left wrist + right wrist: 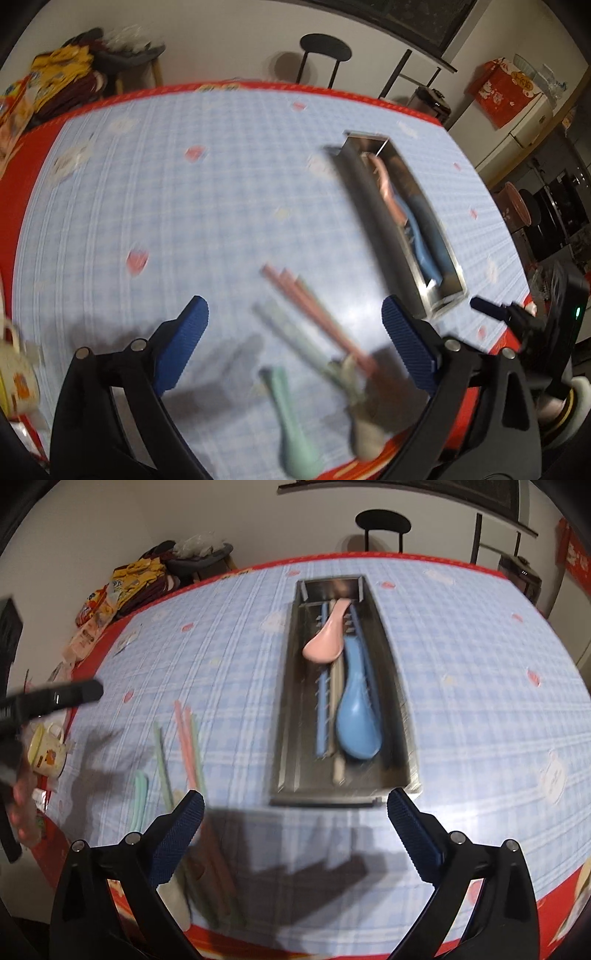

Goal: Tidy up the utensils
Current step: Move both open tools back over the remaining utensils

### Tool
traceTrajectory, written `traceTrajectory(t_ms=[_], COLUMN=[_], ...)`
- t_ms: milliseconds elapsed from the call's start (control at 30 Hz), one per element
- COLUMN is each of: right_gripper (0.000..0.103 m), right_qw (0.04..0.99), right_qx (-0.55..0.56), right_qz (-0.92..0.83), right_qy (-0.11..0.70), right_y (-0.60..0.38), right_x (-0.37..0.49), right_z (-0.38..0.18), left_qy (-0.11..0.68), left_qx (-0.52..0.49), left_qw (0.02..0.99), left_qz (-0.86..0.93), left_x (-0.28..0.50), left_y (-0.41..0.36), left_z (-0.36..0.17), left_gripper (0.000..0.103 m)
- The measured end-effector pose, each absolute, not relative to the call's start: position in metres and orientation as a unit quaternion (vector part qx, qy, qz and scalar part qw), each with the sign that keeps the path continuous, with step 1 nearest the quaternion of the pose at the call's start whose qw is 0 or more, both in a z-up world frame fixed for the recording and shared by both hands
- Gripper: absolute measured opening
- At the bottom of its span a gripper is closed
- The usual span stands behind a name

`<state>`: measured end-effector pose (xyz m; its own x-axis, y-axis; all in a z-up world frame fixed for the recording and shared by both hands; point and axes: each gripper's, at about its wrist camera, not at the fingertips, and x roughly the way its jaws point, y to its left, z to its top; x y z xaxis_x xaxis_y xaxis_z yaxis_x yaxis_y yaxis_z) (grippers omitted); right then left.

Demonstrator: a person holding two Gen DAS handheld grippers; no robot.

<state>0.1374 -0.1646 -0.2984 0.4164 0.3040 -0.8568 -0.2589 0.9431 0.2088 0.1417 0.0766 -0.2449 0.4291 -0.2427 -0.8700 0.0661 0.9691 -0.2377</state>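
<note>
In the middle of the table, toward its far side, lies the long metal tray [391, 686], holding one pink spoon [327, 642], one blue spoon [356, 716], a pair of blue chopsticks [322, 709] and a pale stick, perhaps more chopsticks, partly hidden under the spoons. Left of the tray, loose on the blue checked tablecloth [480, 701], lie one green spoon [291, 417], one beige spoon [364, 435] near the table's near edge, two pink chopsticks [317, 314] and pale green ones [291, 332], too blurred to count. The left gripper [295, 345] hangs over these loose pieces, jaws spread wide with nothing between them. The right gripper [295, 834] stands before the tray's near end, jaws likewise spread and empty. Bare cloth stretches left and far of the loose utensils and right of the tray. One mug [46, 751] sits at the left edge.
</note>
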Motion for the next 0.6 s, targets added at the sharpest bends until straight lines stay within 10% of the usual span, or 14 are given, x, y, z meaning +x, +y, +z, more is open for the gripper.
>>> traceTrajectory(t_ms=[467,600], right_gripper=[0.096,0.062], right_qw=[0.810,0.797], right_qx=[-0.033,-0.043], right_qz=[0.217,0.248], right_qy=[0.544,0.549], right_y=[-0.106,-0.092], right_x=[0.106,0.100], right_z=[-0.307,-0.307], left_qy=[0.551,0.557], left_qx=[-0.137,-0.132], left_qw=[0.819,0.814], left_qz=[-0.087,-0.100], left_x=[0.056,0.053], left_y=[0.103,0.098], left_z=[-0.299,-0.302], left_gripper=[0.080,0.060])
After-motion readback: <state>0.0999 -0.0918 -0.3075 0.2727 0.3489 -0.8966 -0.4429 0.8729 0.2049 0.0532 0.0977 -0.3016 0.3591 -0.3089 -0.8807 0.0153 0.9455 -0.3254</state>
